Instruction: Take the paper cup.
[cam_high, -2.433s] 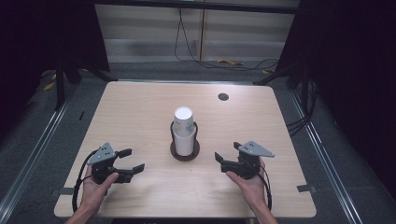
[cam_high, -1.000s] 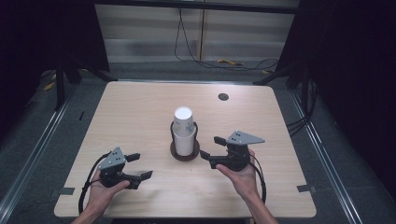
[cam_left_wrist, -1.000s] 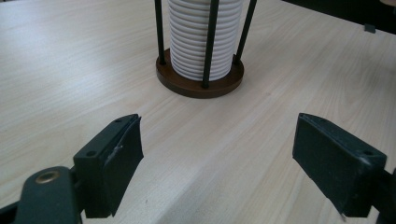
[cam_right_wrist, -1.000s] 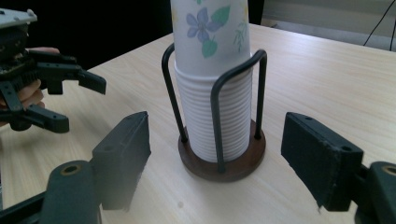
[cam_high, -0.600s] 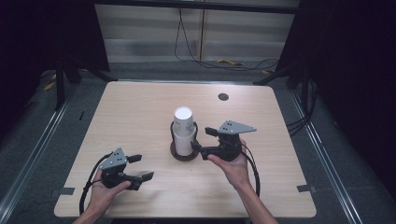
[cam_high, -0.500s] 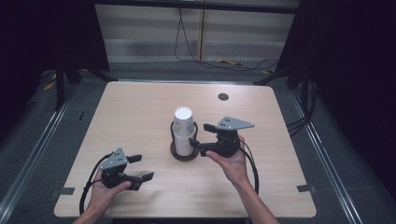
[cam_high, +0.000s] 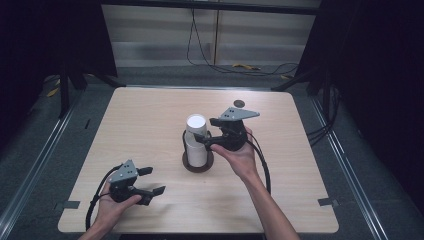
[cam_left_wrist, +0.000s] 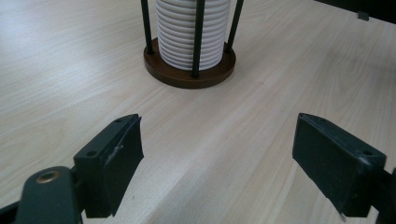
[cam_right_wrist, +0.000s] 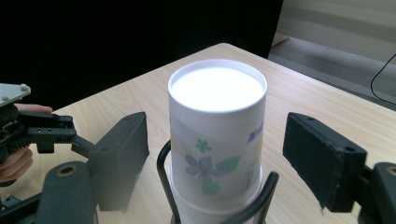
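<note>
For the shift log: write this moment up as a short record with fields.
work surface: pale wooden table
main item: stack of white paper cups, top one upside down with a flower print
holder: black wire rack on a round brown base, around the stack
right gripper: at the top of the stack, jaws either side of the top cup, pads clear of it
left gripper: near the table's front left, jaws open, nothing between
other: small dark disc near the far edge
</note>
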